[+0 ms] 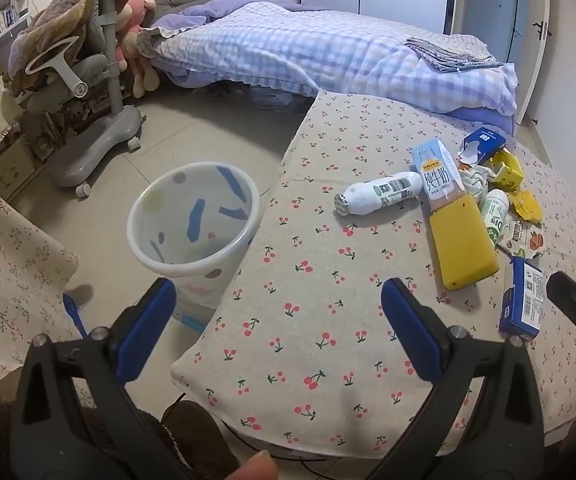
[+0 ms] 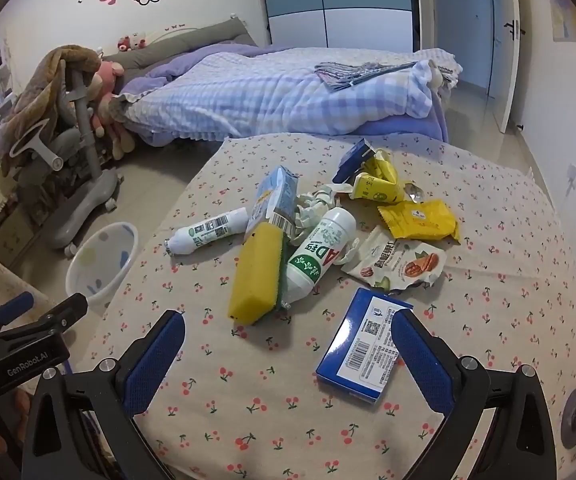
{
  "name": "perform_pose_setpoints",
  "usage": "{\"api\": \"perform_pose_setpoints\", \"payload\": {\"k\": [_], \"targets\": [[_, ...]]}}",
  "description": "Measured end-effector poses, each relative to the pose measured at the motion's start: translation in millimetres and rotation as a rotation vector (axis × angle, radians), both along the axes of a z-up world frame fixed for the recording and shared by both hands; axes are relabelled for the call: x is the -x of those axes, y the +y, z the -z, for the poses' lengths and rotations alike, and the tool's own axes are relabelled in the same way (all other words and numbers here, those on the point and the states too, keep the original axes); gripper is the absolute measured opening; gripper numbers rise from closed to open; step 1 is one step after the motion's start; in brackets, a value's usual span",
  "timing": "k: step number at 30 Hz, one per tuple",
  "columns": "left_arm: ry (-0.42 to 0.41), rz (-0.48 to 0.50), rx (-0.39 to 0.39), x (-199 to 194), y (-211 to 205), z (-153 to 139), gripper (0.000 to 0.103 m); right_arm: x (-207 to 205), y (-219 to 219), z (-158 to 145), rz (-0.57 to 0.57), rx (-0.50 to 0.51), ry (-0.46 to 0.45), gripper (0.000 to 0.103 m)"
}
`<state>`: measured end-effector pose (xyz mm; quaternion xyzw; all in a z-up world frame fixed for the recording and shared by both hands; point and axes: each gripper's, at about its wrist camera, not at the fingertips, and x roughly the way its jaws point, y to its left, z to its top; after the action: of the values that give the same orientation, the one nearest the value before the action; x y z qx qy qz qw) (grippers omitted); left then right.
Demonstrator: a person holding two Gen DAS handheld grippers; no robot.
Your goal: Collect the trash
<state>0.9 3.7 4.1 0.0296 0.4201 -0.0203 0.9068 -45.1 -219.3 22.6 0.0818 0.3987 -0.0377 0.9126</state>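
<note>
Just beside right hand-held gripper (image 2: 288, 354): blue box (image 2: 362, 346).

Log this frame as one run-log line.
stage: pre-grasp | left gripper: open, empty | right gripper: open, empty, nearest blue cardboard box | white plastic bin: on floor, no trash visible | trash: on cherry-print tablecloth

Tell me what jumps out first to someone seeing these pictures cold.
A heap of trash sits mid-table on the cherry-print tablecloth: a yellow sponge leaning against a green-and-white bottle, with snack wrappers behind. Nearer the camera, a blue box lies just inside the open right gripper. On the floor off the table's left edge stands a white bin with blue patches.
</note>
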Motion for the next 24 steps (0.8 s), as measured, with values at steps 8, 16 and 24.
{"api": "perform_pose_setpoints", "payload": {"k": [8, 16, 24], "targets": [[-0.001, -0.008, 0.003, -0.4, 0.4, -2.6, 0.102, -0.1, -0.4, 0.9, 0.0, -0.003, 0.003, 0.103], [0.0, -0.007, 0.002, -0.3, 0.2, -2.8, 0.102, -0.1, -0.5, 1.9, -0.001, -0.004, 0.003, 0.103], [-0.002, -0.007, 0.004, -0.1, 0.4, -2.4, 0.102, -0.5, -1.2, 1.9, 0.001, -0.006, 0.004, 0.103]]}}
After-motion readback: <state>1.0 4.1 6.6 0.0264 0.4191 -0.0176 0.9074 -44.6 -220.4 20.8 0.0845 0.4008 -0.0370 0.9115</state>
